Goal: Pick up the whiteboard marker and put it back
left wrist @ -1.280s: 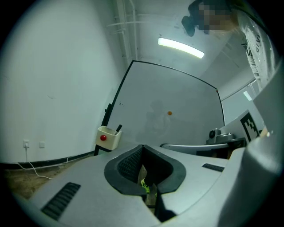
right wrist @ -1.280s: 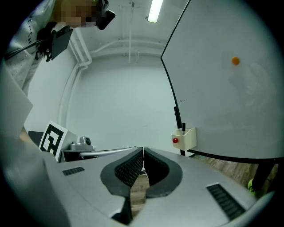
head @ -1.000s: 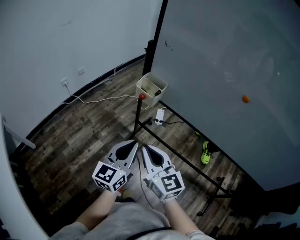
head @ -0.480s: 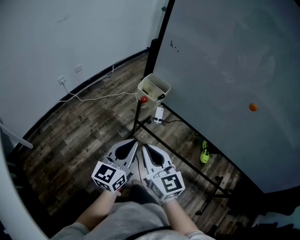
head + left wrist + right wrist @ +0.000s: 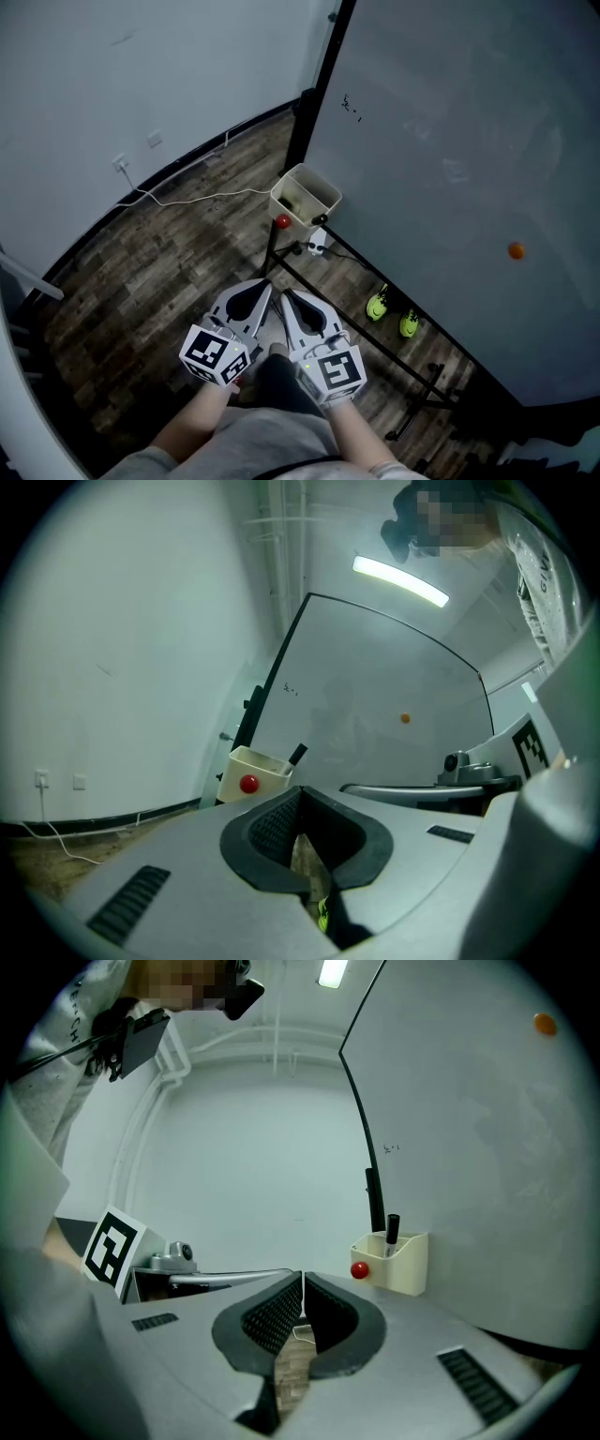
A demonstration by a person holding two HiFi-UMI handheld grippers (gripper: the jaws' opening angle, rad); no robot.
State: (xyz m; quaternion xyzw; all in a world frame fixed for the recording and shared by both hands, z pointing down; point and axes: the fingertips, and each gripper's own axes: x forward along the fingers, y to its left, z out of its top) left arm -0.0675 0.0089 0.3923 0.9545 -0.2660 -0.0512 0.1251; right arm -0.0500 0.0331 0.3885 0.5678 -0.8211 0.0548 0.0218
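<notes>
A black whiteboard marker (image 5: pixel 392 1232) stands upright in a cream holder box (image 5: pixel 397 1264) fixed to the whiteboard's left edge. The left gripper view shows the marker (image 5: pixel 296 754) leaning out of that box (image 5: pixel 251 772). In the head view the box (image 5: pixel 305 195) hangs well ahead of both grippers. My left gripper (image 5: pixel 251 298) and right gripper (image 5: pixel 296 304) are held side by side, low and close to my body. Both are shut with nothing between the jaws, as the left gripper (image 5: pixel 300 797) and right gripper (image 5: pixel 302 1283) views show.
A red magnet (image 5: pixel 282 221) sits on the box's front and an orange one (image 5: pixel 516 250) on the whiteboard (image 5: pixel 450 141). The board's black stand frame (image 5: pixel 356 314) crosses the wooden floor. Green shoes (image 5: pixel 378 303) lie under it, beside a white adapter (image 5: pixel 317 246). A cable (image 5: pixel 187 199) runs to the wall.
The head view has shifted a little, and a second green shoe has come into sight under the board. Both grippers stay shut, side by side in the same place.
</notes>
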